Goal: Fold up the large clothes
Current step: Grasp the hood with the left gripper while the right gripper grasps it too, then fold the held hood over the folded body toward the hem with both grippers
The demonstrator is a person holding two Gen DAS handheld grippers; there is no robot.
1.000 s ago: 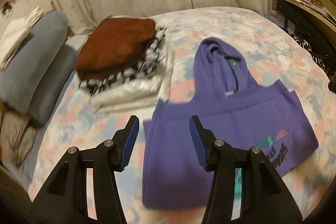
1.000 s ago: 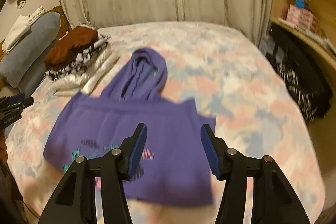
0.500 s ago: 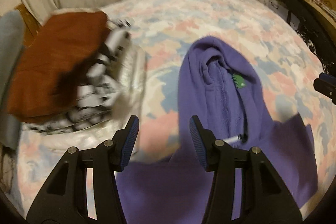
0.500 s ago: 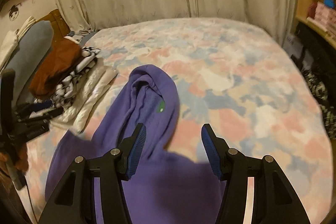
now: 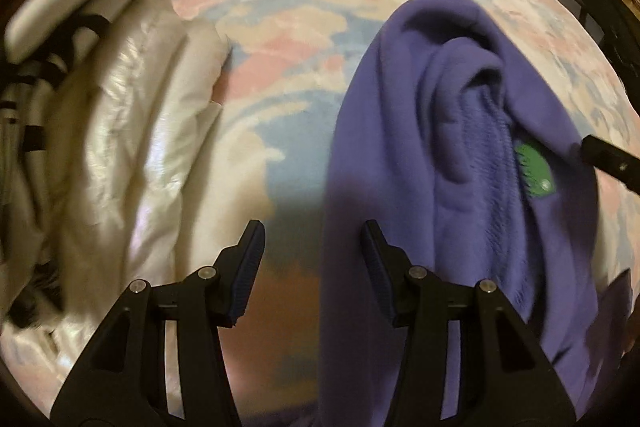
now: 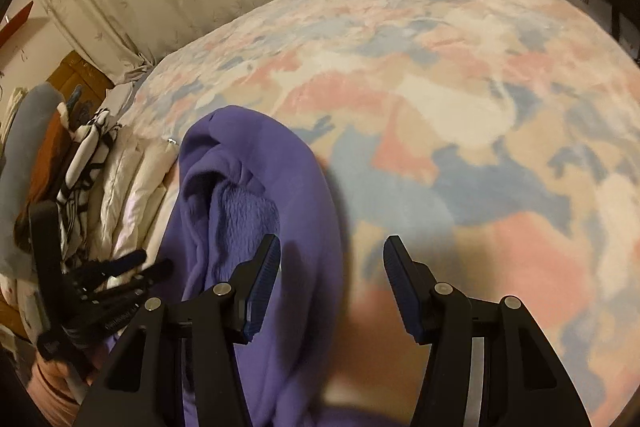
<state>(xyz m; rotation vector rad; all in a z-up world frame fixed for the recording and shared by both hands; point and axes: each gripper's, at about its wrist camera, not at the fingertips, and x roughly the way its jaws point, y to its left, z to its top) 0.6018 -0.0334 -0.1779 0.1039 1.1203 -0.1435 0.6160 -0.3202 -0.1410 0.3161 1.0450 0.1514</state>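
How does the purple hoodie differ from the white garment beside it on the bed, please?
The hoodie is matte purple fleece; the white garment is glossy and cream-coloured. The hoodie lies alone, its hood open and showing a green label; the white garment is folded flat under other clothes. The hoodie sits partly between the open left tongs; the white garment lies outside them. Both rest on the floral bedspread.

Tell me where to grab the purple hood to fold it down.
Pinch the hood at its two side edges near the rounded top, the left gripper from the left, the right gripper from the right. It lies flat on the bed, so both edges are exposed; both grippers are open.
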